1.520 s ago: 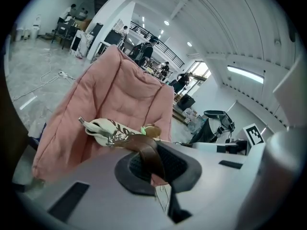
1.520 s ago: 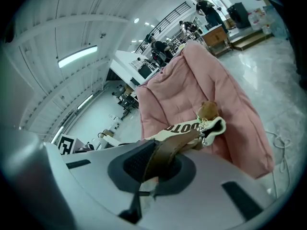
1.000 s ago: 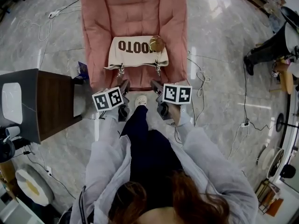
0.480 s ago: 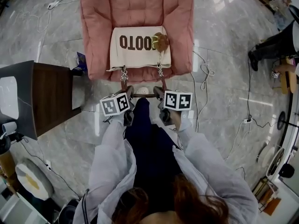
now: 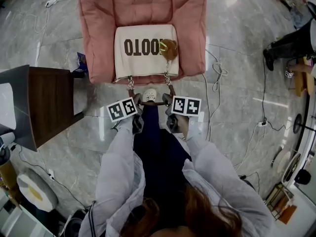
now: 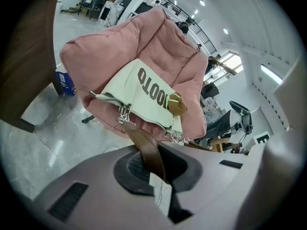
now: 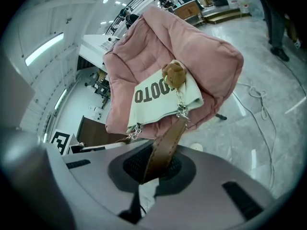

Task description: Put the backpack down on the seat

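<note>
Underfoot, a grey marble floor (image 5: 242, 98) fills the room, glossy and mostly bare to the right of the pink armchair (image 5: 143, 4) that stands at the top of the head view. Loose cables (image 5: 217, 73) trail across the tiles near the armchair's right front corner. At the far right edge a standing person (image 5: 289, 46) is well apart from it. On the left, a dark wooden table (image 5: 52, 102) comes close to the armchair's left front corner, with a small blue box (image 5: 80, 62) on the floor in the narrow gap between them.

A cream backpack (image 5: 143, 51) with dark lettering lies flat on the armchair's seat cushion, centred between the padded arms. Its near edge sits at the cushion's front lip. Pink padding shows on both sides and behind it.

Just in front of the lip, the left gripper (image 5: 137, 99) and the right gripper (image 5: 167, 99) hang side by side over the floor. A shoe (image 5: 149, 95) shows between them. Each has its jaws pinched tight on an end of the brown strap (image 6: 146, 145), as both gripper views show. Short chain links (image 5: 130, 83) join the strap to the backpack over the seat's front edge. A small bear charm (image 5: 169, 47) rests on the backpack's right side.
</note>
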`<act>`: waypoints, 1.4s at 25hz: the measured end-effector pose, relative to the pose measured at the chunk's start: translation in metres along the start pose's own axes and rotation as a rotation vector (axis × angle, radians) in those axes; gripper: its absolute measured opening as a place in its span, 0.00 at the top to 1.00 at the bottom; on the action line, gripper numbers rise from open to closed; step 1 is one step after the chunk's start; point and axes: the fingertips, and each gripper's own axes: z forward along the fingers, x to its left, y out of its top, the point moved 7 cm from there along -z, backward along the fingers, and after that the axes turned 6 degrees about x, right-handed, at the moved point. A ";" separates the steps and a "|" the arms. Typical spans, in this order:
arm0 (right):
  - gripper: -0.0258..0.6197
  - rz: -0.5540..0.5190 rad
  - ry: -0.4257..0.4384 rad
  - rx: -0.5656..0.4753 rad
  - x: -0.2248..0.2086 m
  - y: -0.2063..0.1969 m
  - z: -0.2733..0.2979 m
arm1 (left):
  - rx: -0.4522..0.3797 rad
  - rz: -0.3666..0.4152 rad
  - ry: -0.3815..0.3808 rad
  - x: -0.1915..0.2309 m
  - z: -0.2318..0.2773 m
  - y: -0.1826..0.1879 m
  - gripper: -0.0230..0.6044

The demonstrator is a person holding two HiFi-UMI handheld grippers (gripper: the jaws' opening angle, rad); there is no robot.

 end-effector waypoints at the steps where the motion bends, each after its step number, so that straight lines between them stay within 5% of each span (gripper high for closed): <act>1: 0.94 0.017 0.003 -0.004 -0.001 0.000 0.001 | -0.005 -0.012 -0.008 0.001 0.001 0.000 0.94; 2: 0.94 0.033 0.010 -0.006 -0.001 0.000 0.001 | -0.008 -0.022 -0.019 0.001 0.002 0.000 0.88; 4: 0.57 0.046 0.033 0.000 0.001 0.000 0.000 | -0.005 -0.041 -0.040 0.001 0.002 -0.001 0.49; 5: 0.45 0.039 0.037 0.002 0.003 -0.001 -0.001 | -0.004 -0.048 -0.041 0.000 0.002 -0.002 0.41; 10: 0.23 -0.015 0.016 -0.014 0.001 -0.006 -0.011 | -0.050 -0.027 -0.023 -0.002 -0.008 -0.007 0.38; 21: 0.15 -0.069 0.021 -0.048 0.008 -0.024 -0.033 | -0.044 -0.001 -0.059 -0.010 -0.033 -0.025 0.38; 35: 0.15 -0.143 0.068 -0.197 0.042 -0.023 -0.086 | -0.137 0.181 -0.111 -0.052 -0.089 -0.014 0.38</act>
